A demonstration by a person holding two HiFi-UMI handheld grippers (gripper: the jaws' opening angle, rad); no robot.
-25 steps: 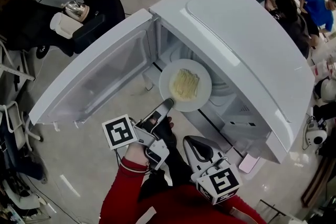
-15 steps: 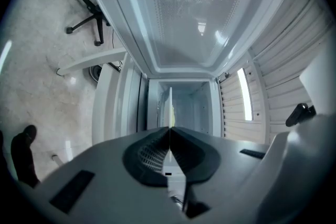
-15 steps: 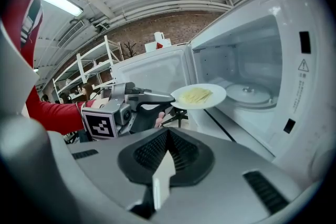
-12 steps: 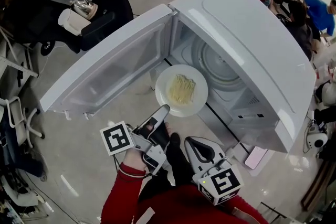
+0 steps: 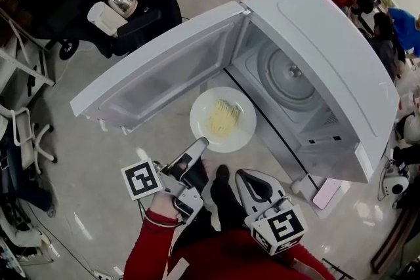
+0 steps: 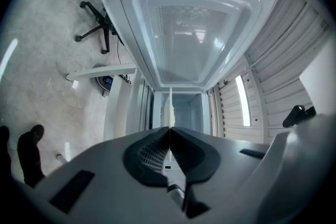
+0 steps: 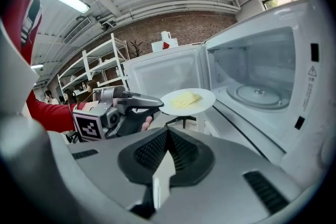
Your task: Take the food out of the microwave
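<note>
A white plate (image 5: 223, 119) of yellow noodles (image 5: 224, 116) hangs level in front of the open white microwave (image 5: 328, 56), outside its cavity. My left gripper (image 5: 199, 144) is shut on the plate's near rim. In the left gripper view the plate (image 6: 170, 111) shows edge-on between the closed pads. The glass turntable (image 5: 295, 79) inside is bare. My right gripper (image 5: 241, 176) sits lower right of the plate, shut on nothing, its pads (image 7: 168, 132) pressed together. The right gripper view shows the plate (image 7: 188, 100) and the left gripper (image 7: 123, 107) beside the cavity (image 7: 261, 96).
The microwave door (image 5: 167, 79) swings out wide to the left of the plate. A black office chair (image 5: 141, 16) carrying a kettle (image 5: 121, 3) stands behind it. A pink object (image 5: 327, 193) lies by the microwave's near corner. People (image 5: 384, 10) stand at the far right.
The left gripper has drawn the plate back out of the cavity toward me; the turntable now shows bare. The right gripper has stayed where it was.
</note>
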